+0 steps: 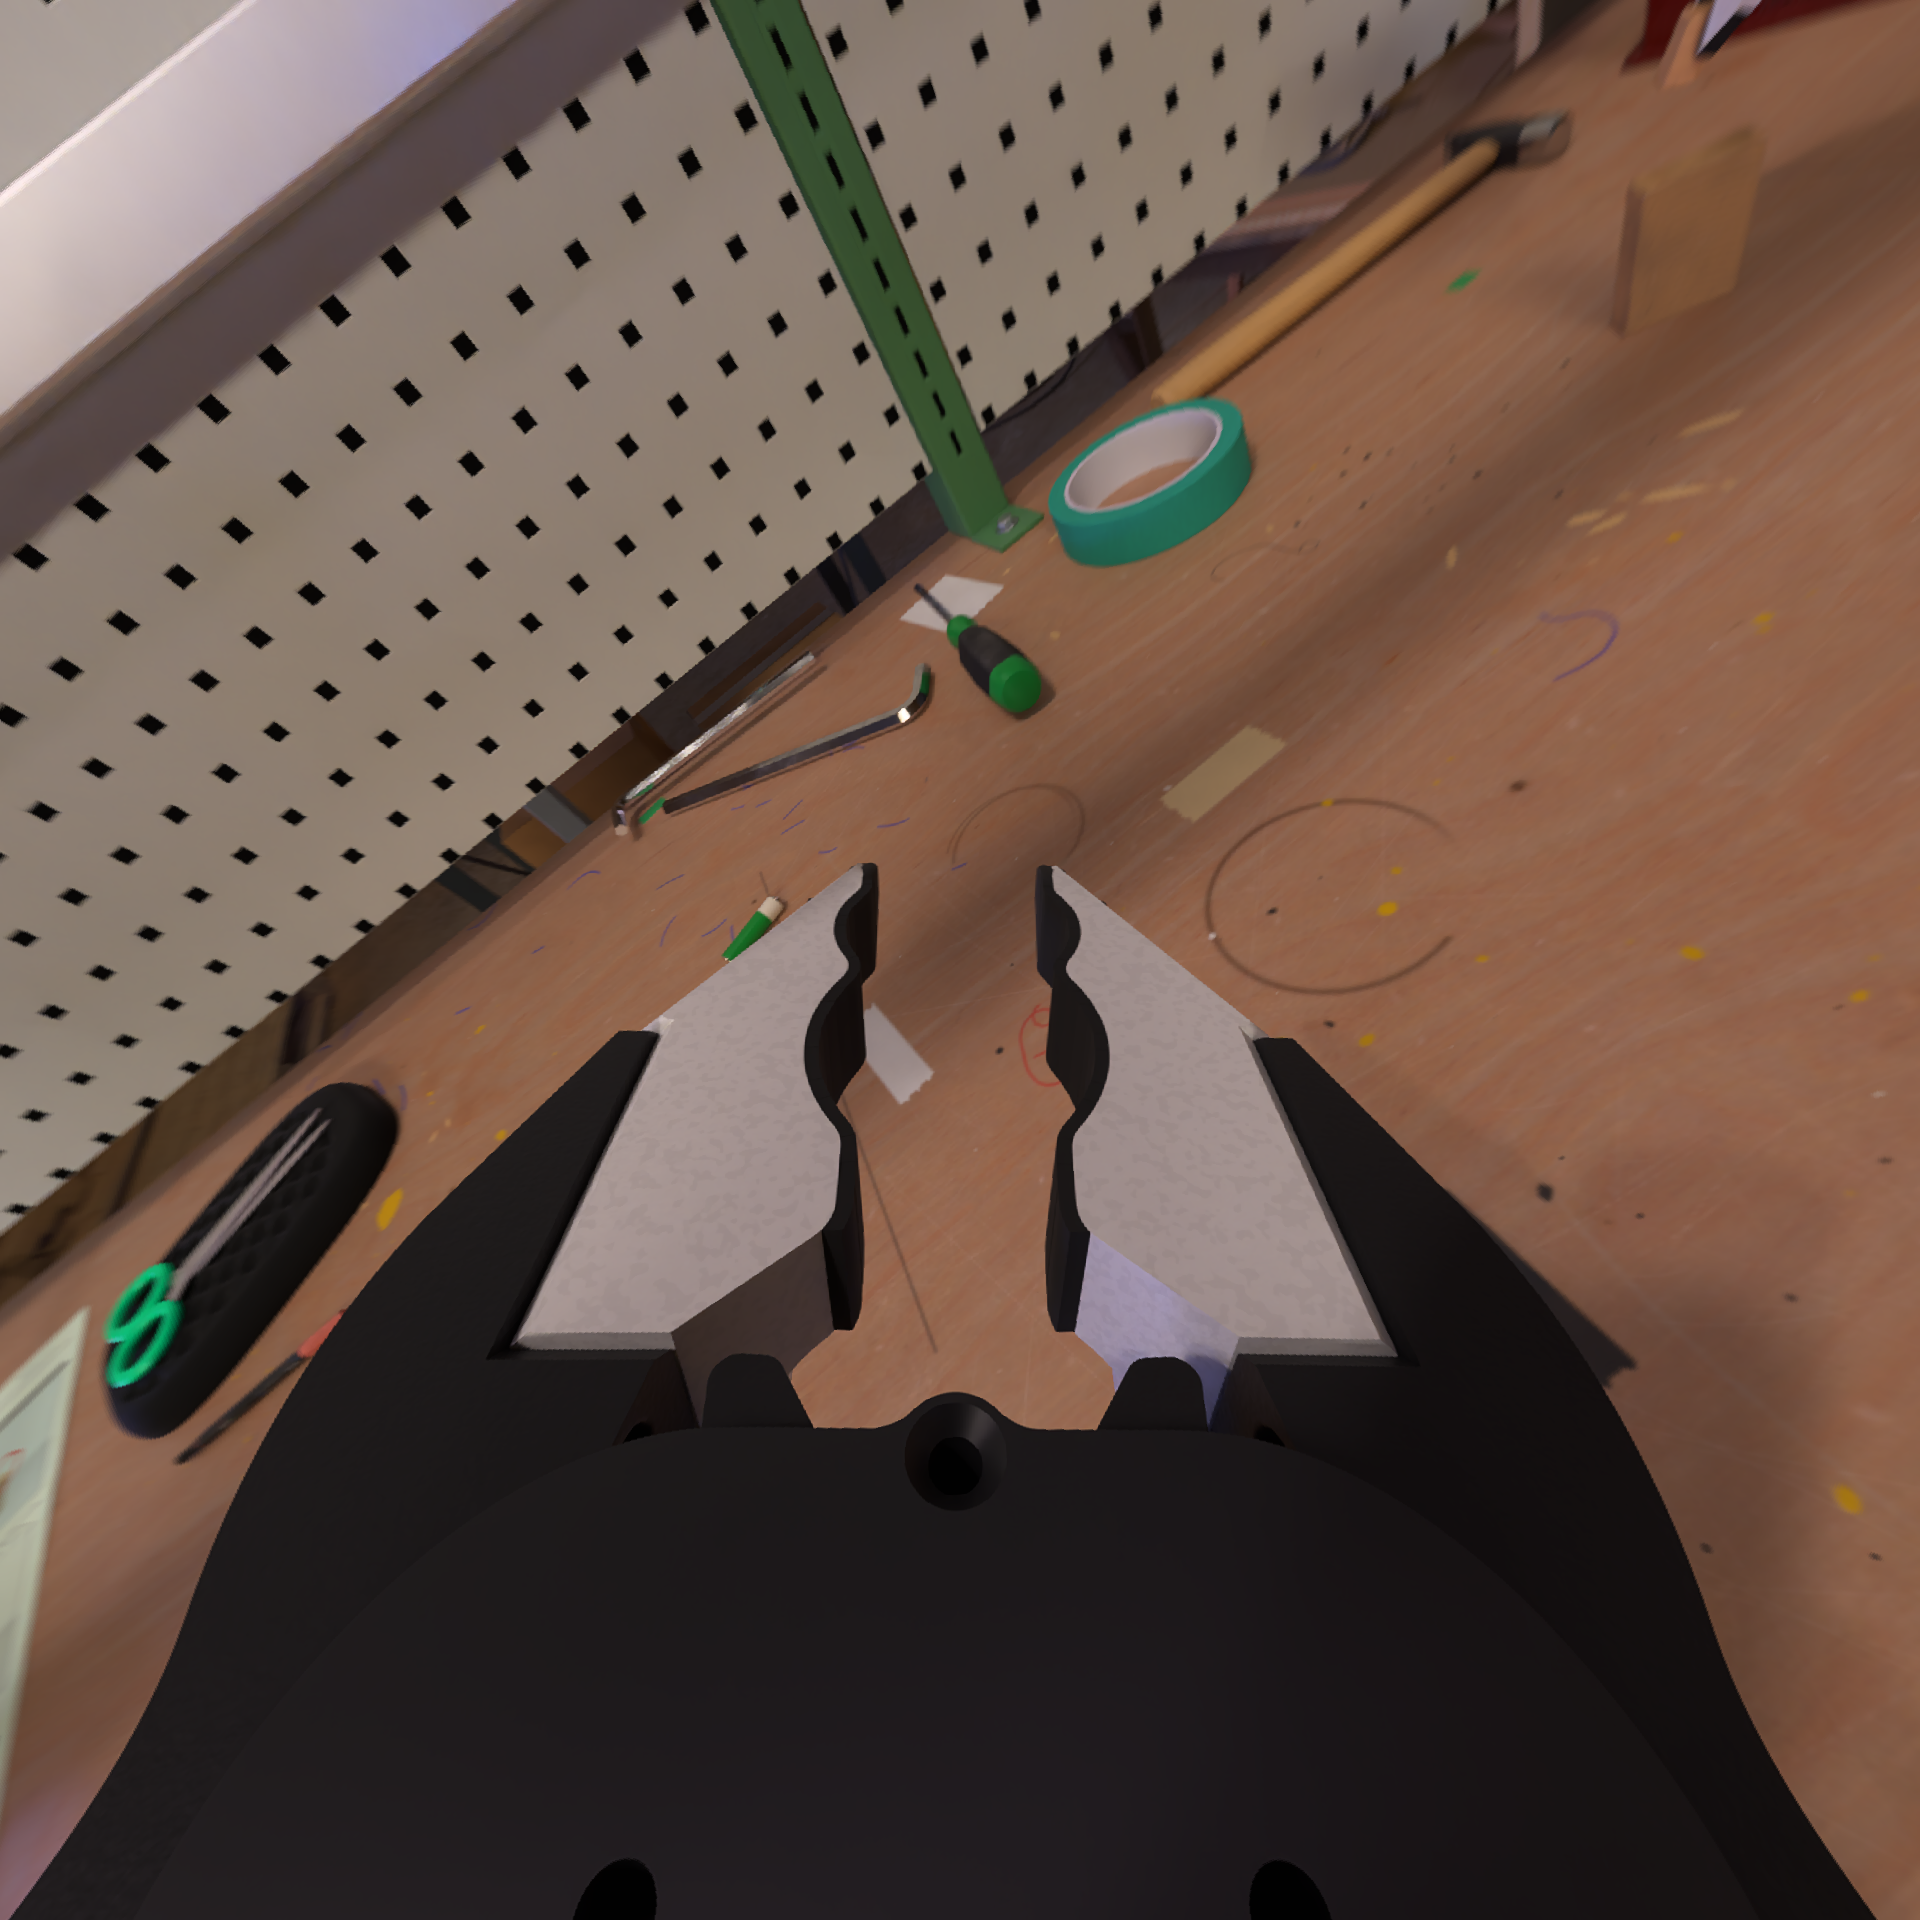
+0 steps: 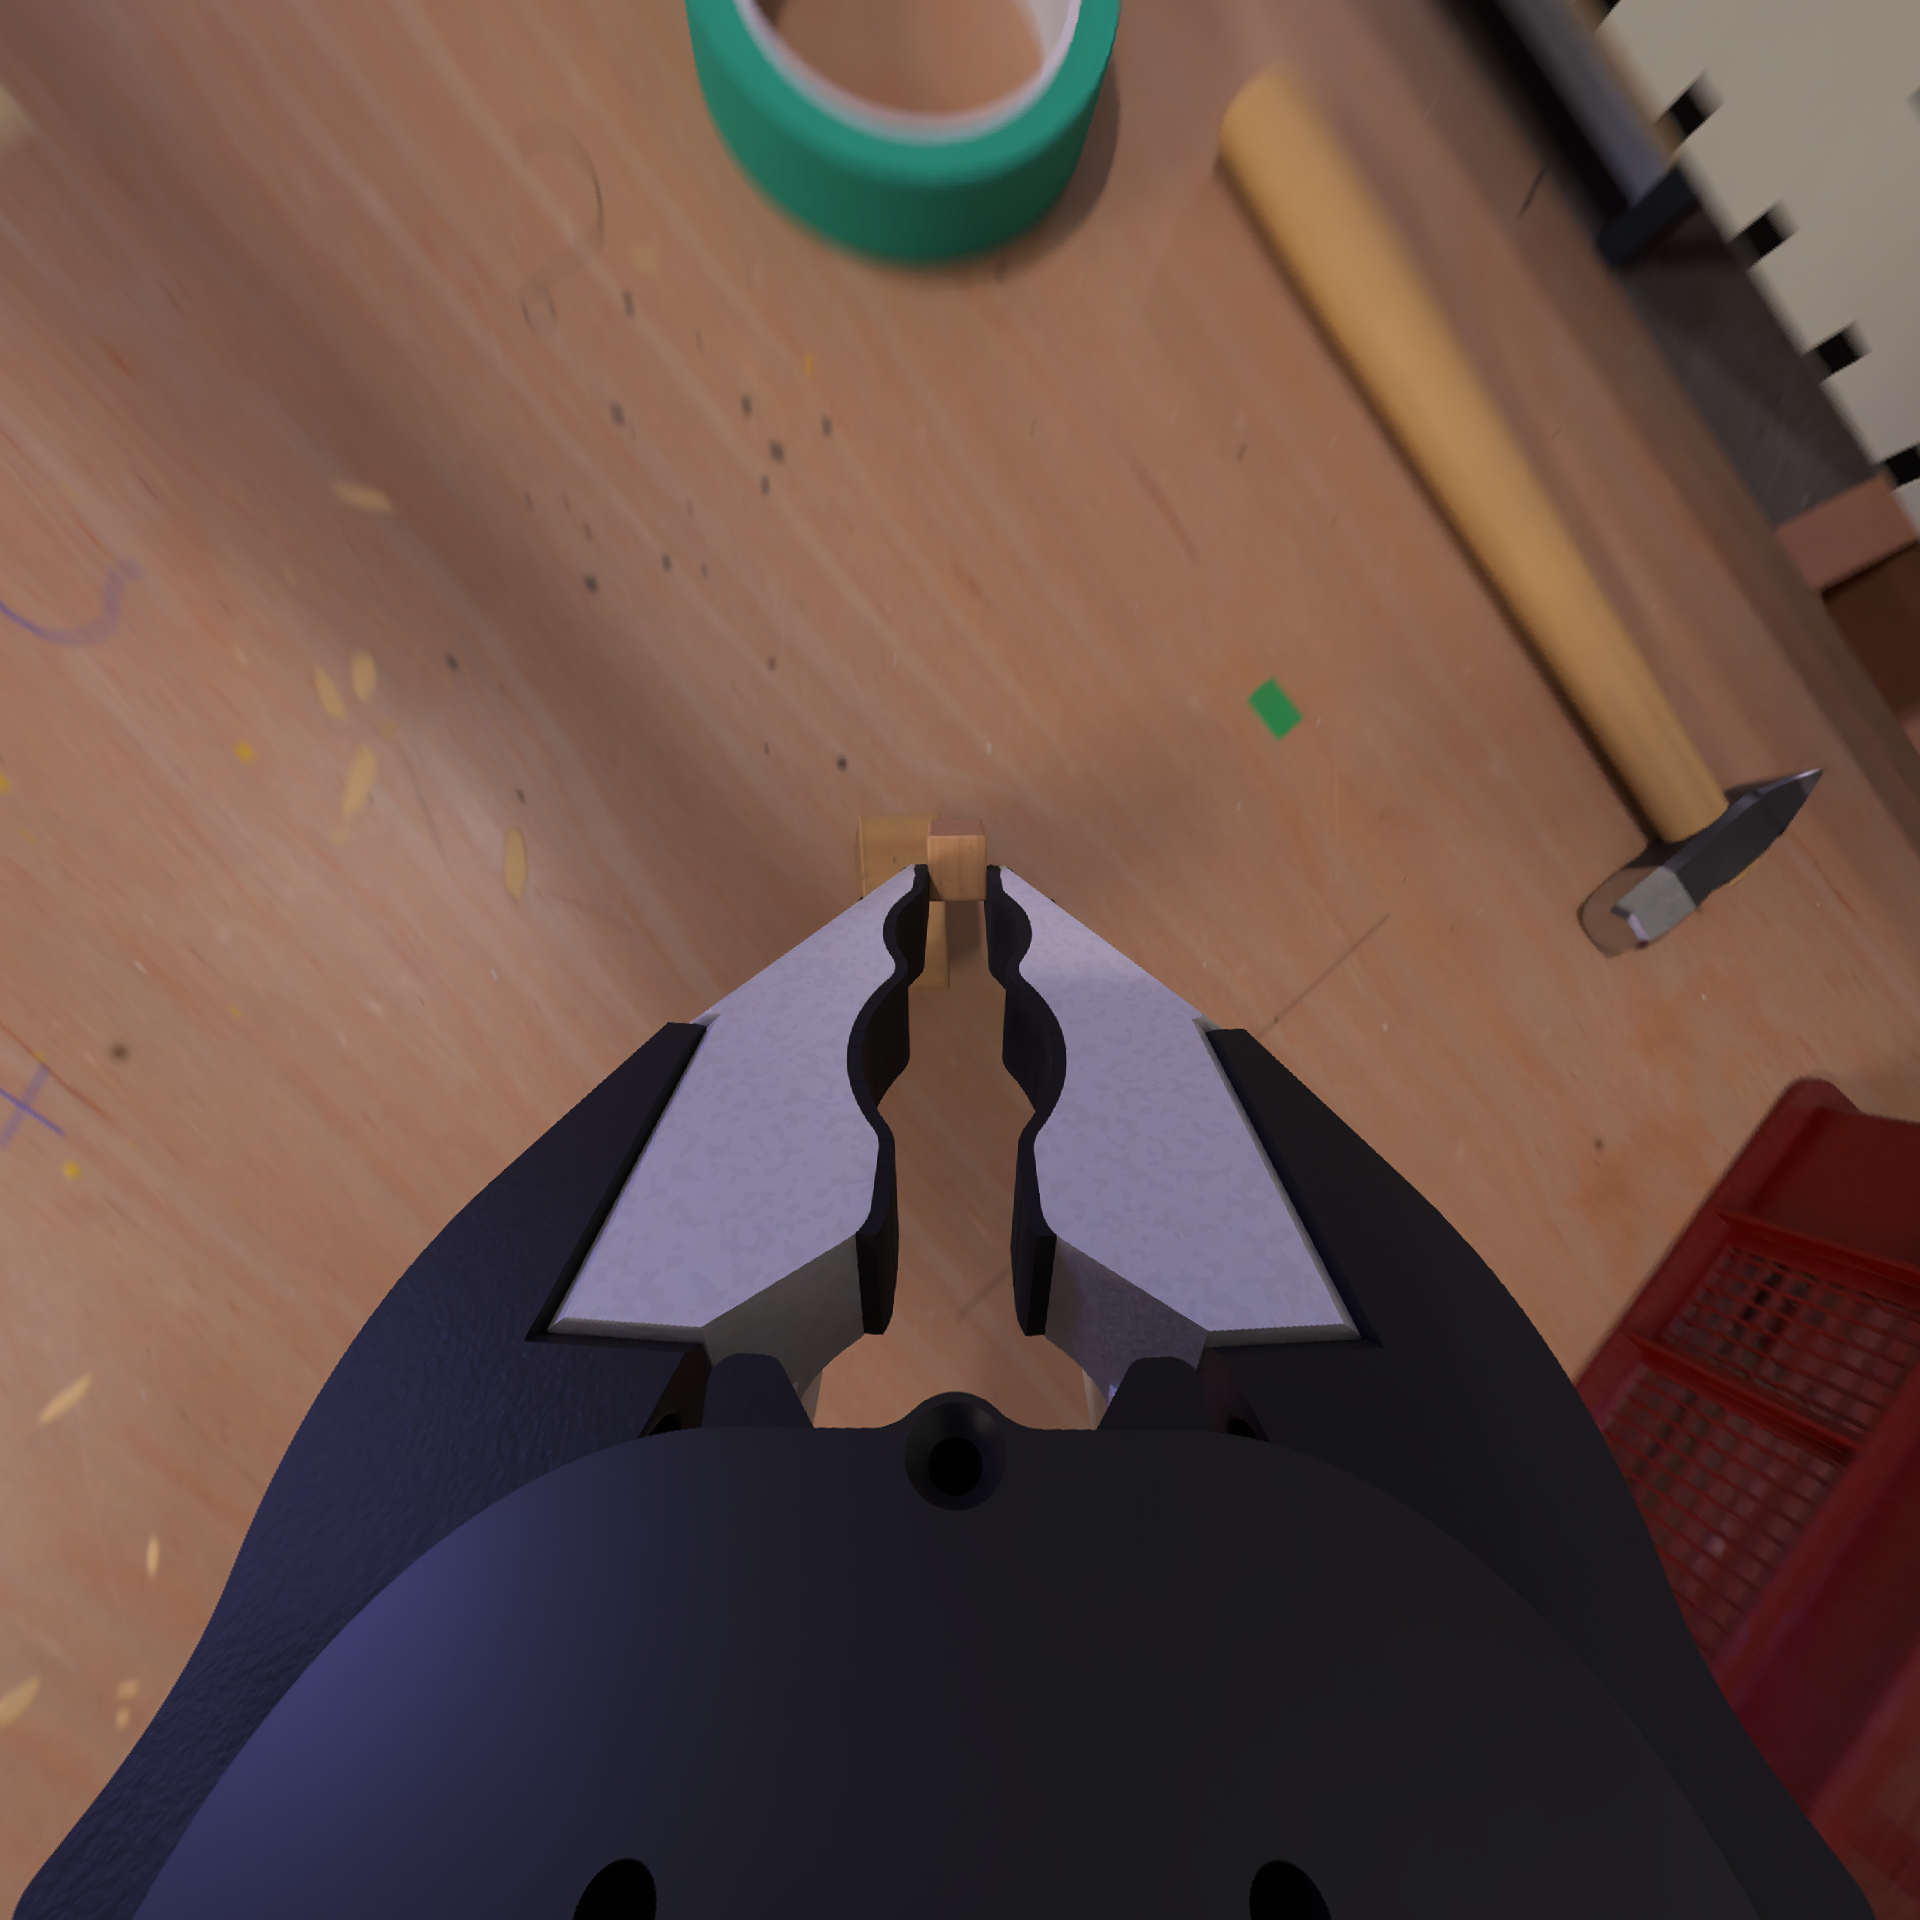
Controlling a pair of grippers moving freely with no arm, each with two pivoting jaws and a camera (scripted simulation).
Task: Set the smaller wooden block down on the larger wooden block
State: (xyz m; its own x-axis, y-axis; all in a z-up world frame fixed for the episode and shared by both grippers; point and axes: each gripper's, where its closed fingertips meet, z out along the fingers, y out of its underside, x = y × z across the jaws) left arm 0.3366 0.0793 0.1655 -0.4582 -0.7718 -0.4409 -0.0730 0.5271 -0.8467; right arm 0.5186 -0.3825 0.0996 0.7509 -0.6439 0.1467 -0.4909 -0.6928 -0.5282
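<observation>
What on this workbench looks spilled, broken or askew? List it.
Nothing looks damaged or spilled. The hammer, green tape roll and screwdriver lie loosely on the paint-flecked bench; the right gripper pinches the small wooden block.

Two wooden blocks show, a smaller block (image 2: pixel 956 857) and a larger block (image 2: pixel 889 852) behind it. One hammer (image 2: pixel 1496 499), one roll of green tape (image 2: pixel 904 177) and one red crate (image 2: pixel 1787 1382) sit on the tabletop (image 2: pixel 416 416). Toward the far edge lie one screwdriver (image 1: pixel 992 665), one hex key (image 1: pixel 800 758) and one pair of scissors (image 1: pixel 197 1268).
</observation>
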